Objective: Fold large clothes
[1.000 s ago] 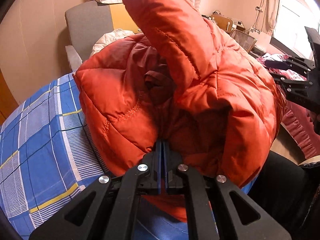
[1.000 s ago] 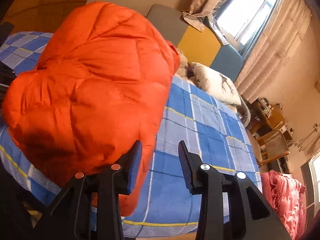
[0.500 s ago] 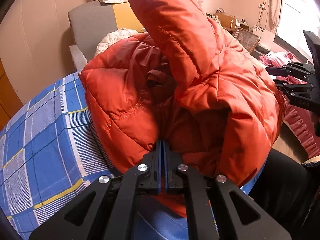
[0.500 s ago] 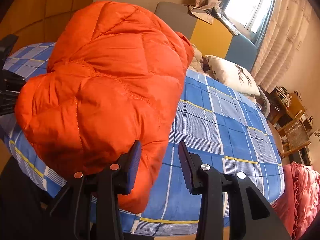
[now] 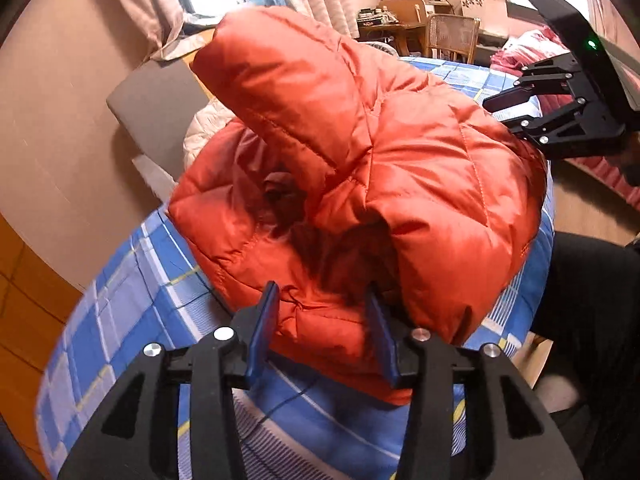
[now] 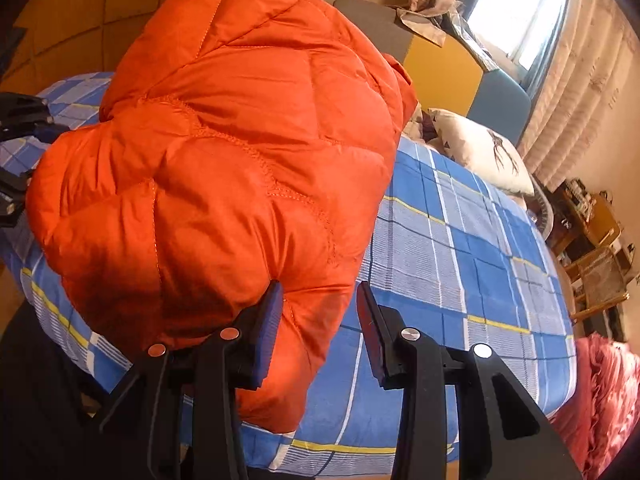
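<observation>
Your left gripper point(image 5: 322, 330) is opening — jacket point(image 5: 360, 184) hem between its jaws, unpinched. Your right gripper point(image 6: 318, 326) stands parted, released, beside the jacket on the bed point(image 6: 460, 248).

Puffer jacket point(image 5: 400, 168) bunched on bed point(image 6: 460, 248), near its front edge. Left gripper point(image 5: 324, 328) before jacket, hem between opening jaws. Right gripper point(image 6: 318, 332) at jacket's right side. Pillow point(image 6: 476, 152) behind jacket, against headboard point(image 6: 440, 68).
</observation>
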Tool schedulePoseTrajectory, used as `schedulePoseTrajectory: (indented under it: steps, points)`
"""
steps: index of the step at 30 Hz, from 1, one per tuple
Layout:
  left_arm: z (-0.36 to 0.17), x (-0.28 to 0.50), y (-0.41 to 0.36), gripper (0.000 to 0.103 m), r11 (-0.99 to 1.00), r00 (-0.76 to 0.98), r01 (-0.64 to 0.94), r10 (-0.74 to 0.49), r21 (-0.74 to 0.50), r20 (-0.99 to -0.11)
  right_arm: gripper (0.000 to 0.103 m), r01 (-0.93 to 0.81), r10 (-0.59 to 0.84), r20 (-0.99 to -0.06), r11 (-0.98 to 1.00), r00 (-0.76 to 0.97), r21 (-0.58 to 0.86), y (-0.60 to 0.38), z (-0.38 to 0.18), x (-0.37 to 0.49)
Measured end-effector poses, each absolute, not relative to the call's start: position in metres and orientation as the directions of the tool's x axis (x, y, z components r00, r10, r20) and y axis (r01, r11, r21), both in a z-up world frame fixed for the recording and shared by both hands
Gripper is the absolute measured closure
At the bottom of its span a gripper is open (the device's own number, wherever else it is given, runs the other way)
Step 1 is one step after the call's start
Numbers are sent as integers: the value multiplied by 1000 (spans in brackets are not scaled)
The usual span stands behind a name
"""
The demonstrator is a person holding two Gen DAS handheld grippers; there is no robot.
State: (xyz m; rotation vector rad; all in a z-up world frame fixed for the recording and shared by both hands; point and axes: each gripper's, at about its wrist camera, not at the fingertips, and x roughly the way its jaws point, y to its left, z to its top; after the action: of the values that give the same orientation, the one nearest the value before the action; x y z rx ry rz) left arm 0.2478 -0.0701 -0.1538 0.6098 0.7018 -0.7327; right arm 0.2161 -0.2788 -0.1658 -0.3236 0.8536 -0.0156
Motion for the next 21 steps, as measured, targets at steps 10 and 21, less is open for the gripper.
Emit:
schedulePoseTrajectory:
  steps: [10, 21]
  points:
    - [-151, 239, -69, 58, 574, 549, 769, -369, 281, -750, 65, -111, -145, -736, 951, 661, -288, -279, -165, 215]
    - [-148, 248, -58, 51, 622, 539, 755, -408, 208, -737, 65, -101, -144, -733, 955, 665, -279, -279, -167, 214]
